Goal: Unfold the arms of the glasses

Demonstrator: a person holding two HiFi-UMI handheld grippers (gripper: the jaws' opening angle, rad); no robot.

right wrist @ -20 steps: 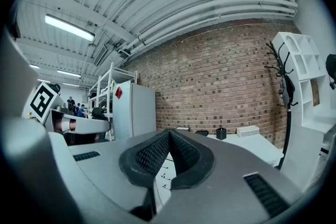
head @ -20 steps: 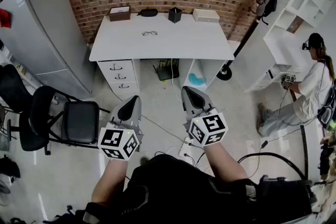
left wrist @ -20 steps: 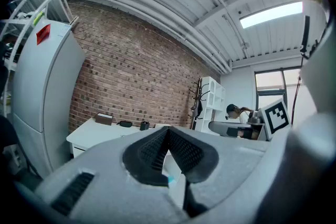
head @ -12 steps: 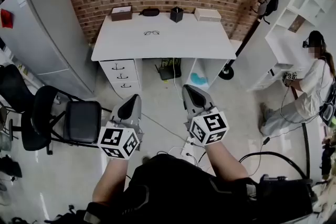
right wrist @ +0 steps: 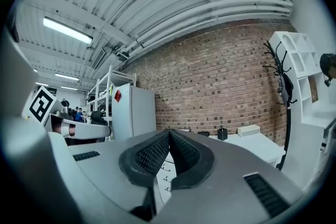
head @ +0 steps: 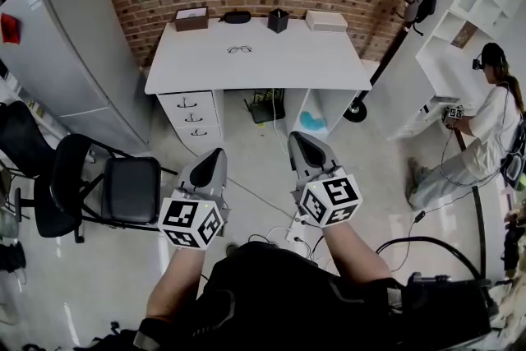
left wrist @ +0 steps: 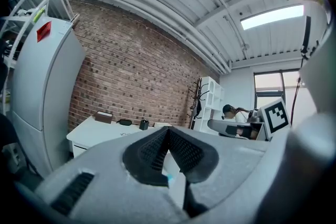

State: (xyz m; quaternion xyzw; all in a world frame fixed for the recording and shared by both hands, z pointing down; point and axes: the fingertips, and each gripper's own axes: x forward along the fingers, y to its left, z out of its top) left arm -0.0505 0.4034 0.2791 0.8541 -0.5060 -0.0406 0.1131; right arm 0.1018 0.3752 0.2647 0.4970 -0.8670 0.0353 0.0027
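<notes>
A pair of thin dark-framed glasses [head: 239, 49] lies on the white desk [head: 329, 70] against the brick wall, a little left of the desk's middle. My left gripper [head: 213, 158] and right gripper [head: 302, 142] are held side by side over the floor, well short of the desk and pointing level toward it. Both are shut with nothing between the jaws. The left gripper view shows the shut jaws [left wrist: 168, 132] with the desk [left wrist: 92, 132] far behind, the glasses too small to make out. In the right gripper view the shut jaws [right wrist: 169, 135] hide most of the desk [right wrist: 257, 145].
At the desk's back edge stand a brown box [head: 191, 17], a dark case [head: 237, 16], a black cup [head: 279, 20] and a white box [head: 326, 20]. A black chair [head: 123, 189] is at left, a grey cabinet [head: 66, 45] behind it. Cables [head: 279, 238] lie on the floor. A person [head: 481, 136] sits at right by white shelves [head: 472, 4].
The desk and glasses have slid slightly up and right in the head view as I draw a little closer. Both grippers stay shut and side by side.
</notes>
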